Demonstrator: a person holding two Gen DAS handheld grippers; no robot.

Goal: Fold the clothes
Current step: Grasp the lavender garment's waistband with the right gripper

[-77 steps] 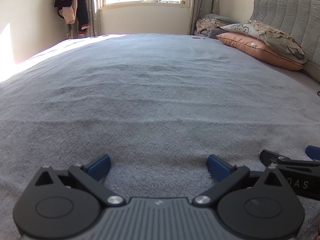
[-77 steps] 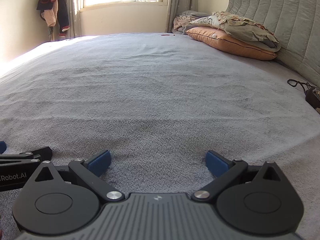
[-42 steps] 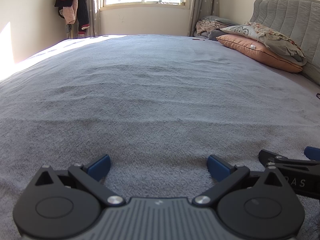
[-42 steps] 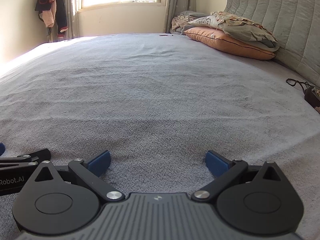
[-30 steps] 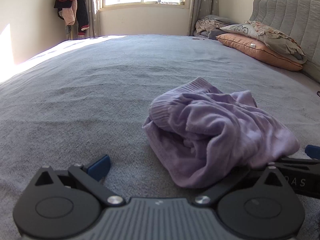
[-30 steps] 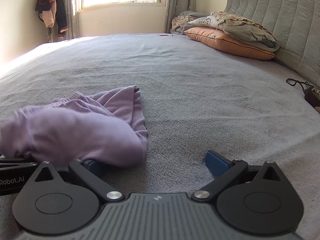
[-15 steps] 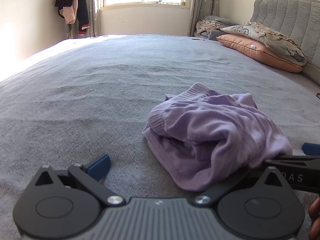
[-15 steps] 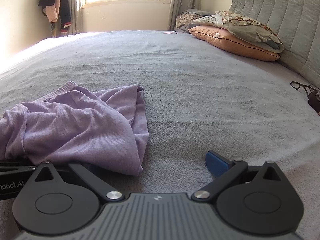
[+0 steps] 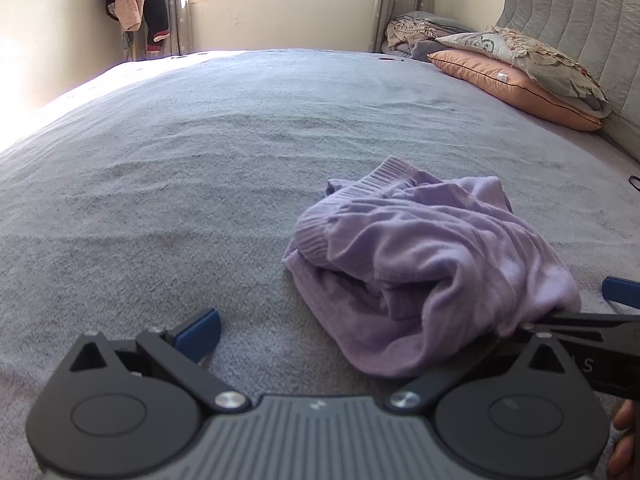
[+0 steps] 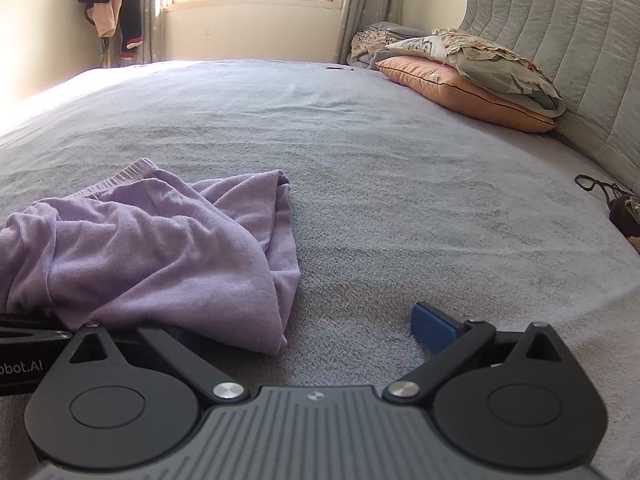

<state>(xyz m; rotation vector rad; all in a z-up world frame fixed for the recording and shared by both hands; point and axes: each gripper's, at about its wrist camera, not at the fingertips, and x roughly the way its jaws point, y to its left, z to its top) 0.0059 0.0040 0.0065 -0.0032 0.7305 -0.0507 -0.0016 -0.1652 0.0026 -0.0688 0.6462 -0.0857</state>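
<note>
Now crumpled on a bed (image 9: 168, 168) bare moments ago: lilac garment (image 9: 420, 256), at 2 o'clock from left tongs (image 9: 320, 332) and 10 o'clock from right tongs (image 10: 304, 332). Both spread wide, clamping nothing, heap draped over their inner fingers. Risks grabbing doubled layers, since hems lie buried in the bunching.

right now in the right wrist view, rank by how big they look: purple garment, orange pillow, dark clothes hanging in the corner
1. purple garment, though it lies nearest the camera
2. orange pillow
3. dark clothes hanging in the corner, farthest off, so true size is unsure
</note>
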